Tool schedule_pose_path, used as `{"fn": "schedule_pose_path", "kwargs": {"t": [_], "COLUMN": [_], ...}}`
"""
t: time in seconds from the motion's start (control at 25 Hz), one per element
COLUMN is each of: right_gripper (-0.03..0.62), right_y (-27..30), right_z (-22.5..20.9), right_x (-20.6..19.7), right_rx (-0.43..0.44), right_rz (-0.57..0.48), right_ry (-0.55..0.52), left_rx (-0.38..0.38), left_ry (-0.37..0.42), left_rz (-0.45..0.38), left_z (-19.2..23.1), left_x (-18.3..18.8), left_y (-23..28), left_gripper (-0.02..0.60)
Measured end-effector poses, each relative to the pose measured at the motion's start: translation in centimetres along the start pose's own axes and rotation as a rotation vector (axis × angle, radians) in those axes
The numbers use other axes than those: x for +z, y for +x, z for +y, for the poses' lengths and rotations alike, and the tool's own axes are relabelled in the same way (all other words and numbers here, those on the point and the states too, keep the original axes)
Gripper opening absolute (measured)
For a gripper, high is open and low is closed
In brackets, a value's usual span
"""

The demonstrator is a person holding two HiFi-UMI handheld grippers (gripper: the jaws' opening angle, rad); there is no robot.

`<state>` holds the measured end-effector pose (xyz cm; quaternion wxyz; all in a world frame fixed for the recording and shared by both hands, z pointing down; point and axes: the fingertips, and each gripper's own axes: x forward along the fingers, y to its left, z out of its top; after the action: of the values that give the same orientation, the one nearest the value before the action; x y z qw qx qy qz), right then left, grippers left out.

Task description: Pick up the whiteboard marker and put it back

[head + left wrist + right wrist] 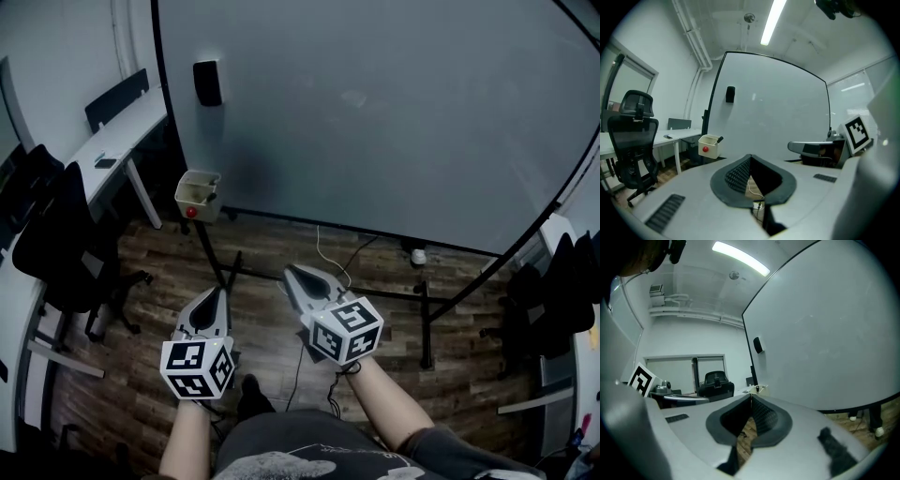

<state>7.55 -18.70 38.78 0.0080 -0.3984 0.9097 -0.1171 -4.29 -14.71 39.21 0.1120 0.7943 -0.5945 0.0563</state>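
Observation:
A cream holder box [198, 194] with a red dot hangs at the whiteboard's [394, 112] lower left corner. The dark whiteboard marker [719, 139] sticks up out of that box [709, 145]. In the right gripper view the same box [757, 389] shows small and far off beside the board. My left gripper [221, 292] is held over the wooden floor, shut, with nothing between its pads [736, 174]. My right gripper [289, 272] is beside it, a little further forward, also shut and empty. Both point toward the board and are well short of the box.
A black eraser [207, 82] sticks on the board above the box. The board's black stand [424, 319] and cables [328, 258] lie on the floor ahead. Office chairs [56, 244] and a white desk [112, 141] stand to the left, more chairs [562, 281] to the right.

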Motion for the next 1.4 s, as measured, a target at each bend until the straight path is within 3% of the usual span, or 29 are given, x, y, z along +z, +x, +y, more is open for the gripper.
{"fn": "schedule_pose_path", "kwargs": {"t": [0.44,0.76,1.4], "right_gripper": [0.023,0.023,0.021], "right_y": [-8.2,-11.3,-13.1], "right_z": [0.5,2.7,4.3], "right_x": [-1.3,-2.9,-4.3], "right_rx": [-0.047,-0.014,0.01], "right_rz": [0.0,0.022,0.046], "right_ry": [0.002,-0.005,0.009], "left_rx": [-0.036,0.013,0.017], "left_ry": [0.017,0.009,0.01], "left_rz": [0.0,-0.004,0.029], "left_z": [-5.6,-5.5,-6.6], "left_x": [-2.0,-2.7,-4.3], "left_y": [-4.4,-8.0,-10.1], "left_gripper": [0.014,0.014,0.014]}}
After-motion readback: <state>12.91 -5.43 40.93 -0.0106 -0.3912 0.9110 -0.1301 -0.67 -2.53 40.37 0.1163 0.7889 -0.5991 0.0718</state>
